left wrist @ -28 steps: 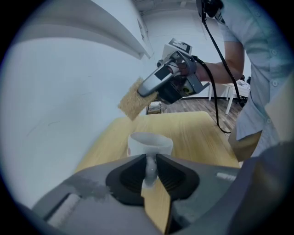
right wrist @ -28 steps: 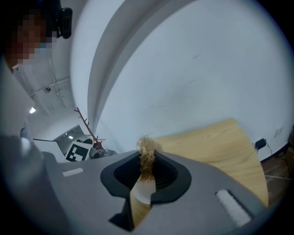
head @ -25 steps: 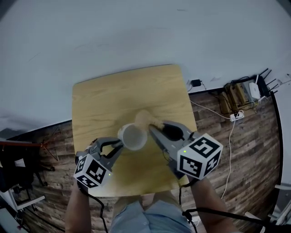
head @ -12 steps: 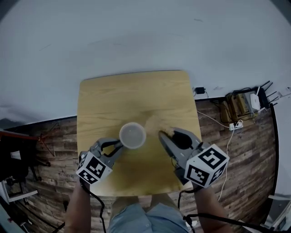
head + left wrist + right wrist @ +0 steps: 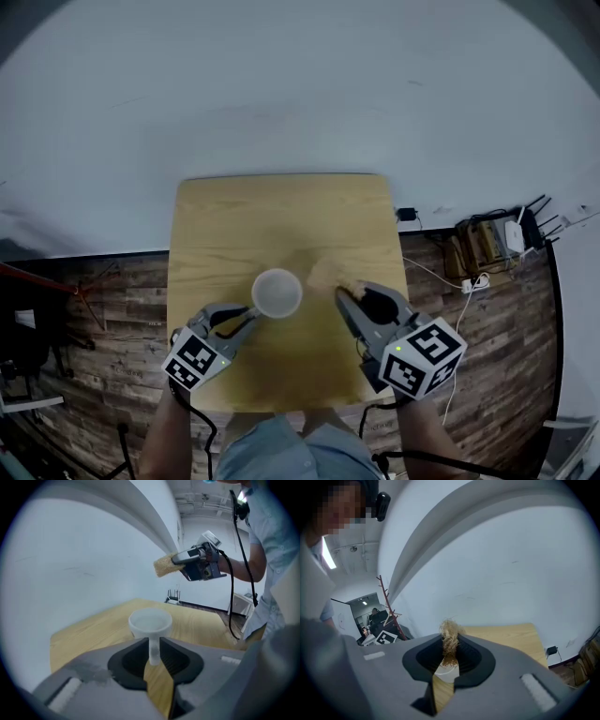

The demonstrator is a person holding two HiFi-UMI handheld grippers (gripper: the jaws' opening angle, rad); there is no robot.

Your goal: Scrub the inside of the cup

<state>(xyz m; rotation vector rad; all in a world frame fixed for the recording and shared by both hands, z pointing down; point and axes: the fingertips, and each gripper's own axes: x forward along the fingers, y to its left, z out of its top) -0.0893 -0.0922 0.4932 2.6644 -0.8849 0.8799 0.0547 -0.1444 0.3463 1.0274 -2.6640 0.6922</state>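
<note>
Right now the left gripper [image 5: 246, 319] is clamping the thin white handle [image 5: 153, 649] of the cup [image 5: 277, 292], with a jaw pressing on each side of it. The cup is standing upright near the middle of the wooden table [image 5: 281, 211], its open mouth facing straight up and its handle pointing back toward the person. Whether its base is touching the wood is hidden behind the jaws. The right gripper [image 5: 349, 291] is pinching a tan, fibrous sponge [image 5: 325, 274] between closed jaws. The sponge's long axis is running on along the jaws, its free end sticking out past the fingertips, away from the person and toward the wall. It is hanging in the air above the table, just beside the cup's rim and outside the cup.
</note>
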